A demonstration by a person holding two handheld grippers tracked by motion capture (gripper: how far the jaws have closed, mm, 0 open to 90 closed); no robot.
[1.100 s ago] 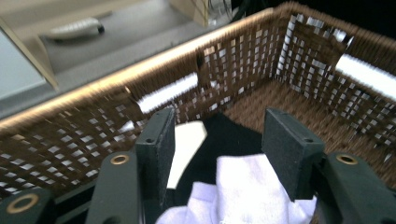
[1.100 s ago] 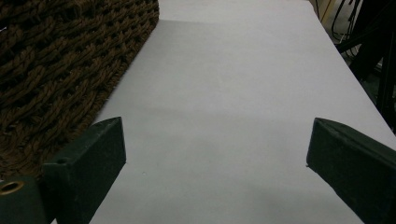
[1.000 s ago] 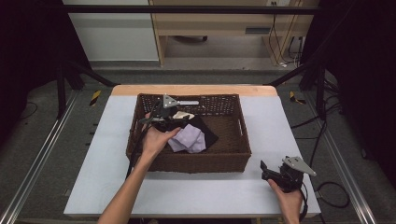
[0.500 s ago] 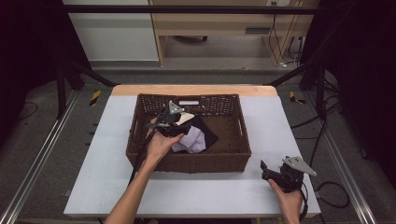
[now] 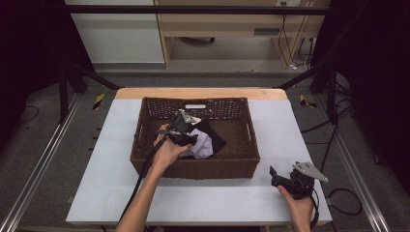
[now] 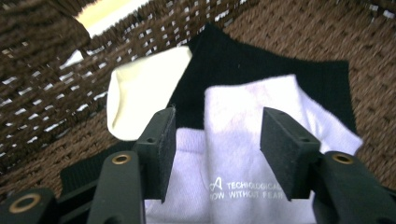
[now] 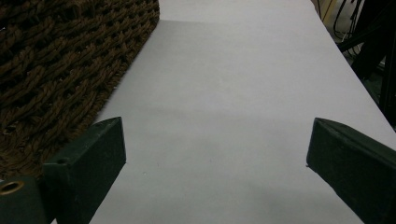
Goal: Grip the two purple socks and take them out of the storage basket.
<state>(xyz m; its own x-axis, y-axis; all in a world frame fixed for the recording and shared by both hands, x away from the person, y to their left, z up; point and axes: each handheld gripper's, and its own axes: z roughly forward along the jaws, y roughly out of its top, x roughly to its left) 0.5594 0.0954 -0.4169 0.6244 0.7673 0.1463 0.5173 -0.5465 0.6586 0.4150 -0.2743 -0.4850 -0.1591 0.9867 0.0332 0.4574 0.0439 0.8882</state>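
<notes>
A brown wicker basket (image 5: 241, 159) stands mid-table and holds a pale lilac sock (image 6: 243, 154) with small white print, a black cloth (image 6: 261, 65) under it and a cream sock (image 6: 140, 93) to its left. My left gripper (image 6: 217, 149) is inside the basket, open, its jaws straddling the lilac sock (image 5: 203, 145) just above it. In the high view the left gripper (image 5: 186, 137) sits over the clothes. My right gripper (image 5: 278, 176) rests on the table at the front right, open wide (image 7: 215, 154) with nothing between its jaws.
The white table top (image 5: 290, 130) has free room around the basket. The basket's wall (image 7: 56, 70) lies just left of the right gripper. A cable (image 5: 140, 179) trails from the left gripper over the basket's front rim. Metal rails and cables lie beyond the table.
My left gripper has turned and come down toward the lilac sock from the basket's back left. The right gripper has not moved.
</notes>
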